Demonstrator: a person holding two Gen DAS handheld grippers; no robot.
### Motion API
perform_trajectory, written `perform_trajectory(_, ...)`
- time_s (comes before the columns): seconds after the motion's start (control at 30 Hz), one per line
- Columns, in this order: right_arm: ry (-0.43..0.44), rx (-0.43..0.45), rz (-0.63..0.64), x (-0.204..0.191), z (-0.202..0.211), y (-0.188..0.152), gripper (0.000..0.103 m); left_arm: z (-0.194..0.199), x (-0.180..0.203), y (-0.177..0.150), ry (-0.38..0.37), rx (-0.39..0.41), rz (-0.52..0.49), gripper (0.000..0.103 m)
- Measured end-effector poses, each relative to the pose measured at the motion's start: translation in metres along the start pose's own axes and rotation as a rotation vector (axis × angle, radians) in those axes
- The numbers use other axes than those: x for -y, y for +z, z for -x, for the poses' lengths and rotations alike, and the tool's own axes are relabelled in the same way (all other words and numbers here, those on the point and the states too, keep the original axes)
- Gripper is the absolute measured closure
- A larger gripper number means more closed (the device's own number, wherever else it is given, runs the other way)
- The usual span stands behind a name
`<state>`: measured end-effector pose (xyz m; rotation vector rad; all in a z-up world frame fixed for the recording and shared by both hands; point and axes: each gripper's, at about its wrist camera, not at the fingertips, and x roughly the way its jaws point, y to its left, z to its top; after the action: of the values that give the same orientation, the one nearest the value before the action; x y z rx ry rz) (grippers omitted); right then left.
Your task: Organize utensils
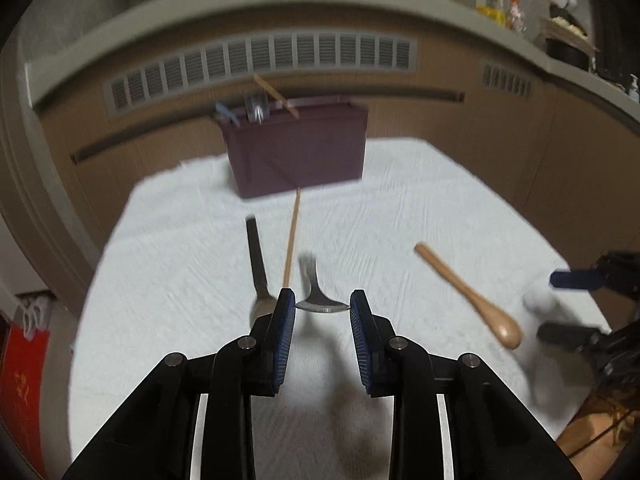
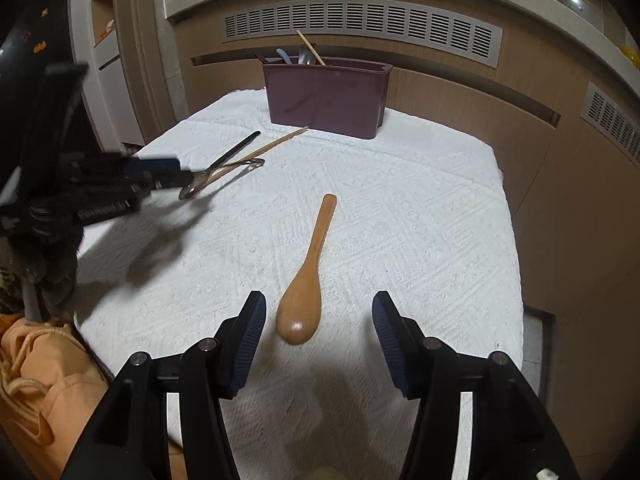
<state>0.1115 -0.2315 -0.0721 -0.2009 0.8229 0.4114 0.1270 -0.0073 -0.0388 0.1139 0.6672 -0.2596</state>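
Observation:
My left gripper [image 1: 322, 300] is shut on the wide end of a metal utensil [image 1: 314, 280], which is lifted a little off the white cloth [image 1: 420, 208]. Its far end is blurred. Beside it on the cloth lie a black-handled spoon [image 1: 256, 256] and a single chopstick [image 1: 292, 232]. In the right wrist view, my right gripper [image 2: 319, 298] stands open over the cloth. The bowl of a wooden spoon [image 2: 304, 304] lies between its fingers, untouched. The left gripper [image 2: 176, 172] appears at the left of that view. A maroon bin [image 2: 326, 96] at the back holds several utensils.
Behind the cloth runs a wooden cabinet front with vent grilles [image 2: 360, 24]. An orange fabric item [image 2: 40, 380] sits off the near left corner, and a red bag [image 1: 20, 380] stands on the floor. The cloth's right edge [image 2: 516, 280] drops to the floor.

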Motion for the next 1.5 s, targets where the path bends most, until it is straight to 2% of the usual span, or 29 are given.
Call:
perform_trajectory(0.1,0.033,-0.006,0.020,-0.008,0.001,-0.007,0.047,0.015,-0.001,0.010,0.003,0.053,-0.005,0.074)
perform_trajectory(0.2,0.058,-0.009,0.035,-0.014,-0.002,-0.013,0.047,0.019,-0.003,0.018,0.000,0.071,-0.002,0.074)
perform_trajectory(0.5,0.017,-0.059,0.044,-0.011,-0.032,-0.009,0.048,0.015,-0.006,0.020,-0.020,0.073,0.024,0.074)
perform_trajectory(0.57,0.009,-0.092,0.054,-0.011,-0.040,-0.010,0.062,0.015,-0.008,0.020,-0.024,0.076,0.029,0.074)
perform_trajectory(0.67,-0.008,-0.096,0.089,-0.017,-0.039,-0.009,0.076,0.014,-0.010,0.021,-0.031,0.080,0.038,0.074)
perform_trajectory(0.73,-0.024,-0.090,0.101,-0.019,-0.034,-0.005,0.076,0.013,-0.012,0.022,-0.036,0.082,0.043,0.074)
perform_trajectory(0.83,-0.024,-0.047,0.082,-0.013,-0.016,0.009,0.076,0.012,-0.014,0.024,-0.034,0.083,0.049,0.074)
perform_trajectory(1.03,-0.048,0.102,0.042,0.010,0.025,0.062,0.076,0.007,-0.023,0.031,-0.029,0.092,0.070,0.074)
perform_trajectory(1.13,-0.080,0.147,0.034,0.019,0.024,0.086,0.076,0.002,-0.029,0.036,-0.022,0.099,0.076,0.074)
perform_trajectory(1.3,-0.108,0.158,0.008,0.031,0.002,0.112,0.078,-0.014,-0.046,0.045,-0.025,0.097,0.115,0.074)
perform_trajectory(1.33,-0.109,0.154,0.004,0.034,-0.004,0.117,0.094,-0.017,-0.049,0.047,-0.032,0.094,0.126,0.075)
perform_trajectory(1.5,-0.124,0.130,0.014,0.040,-0.025,0.125,0.095,-0.033,-0.066,0.050,-0.031,0.068,0.171,0.075)
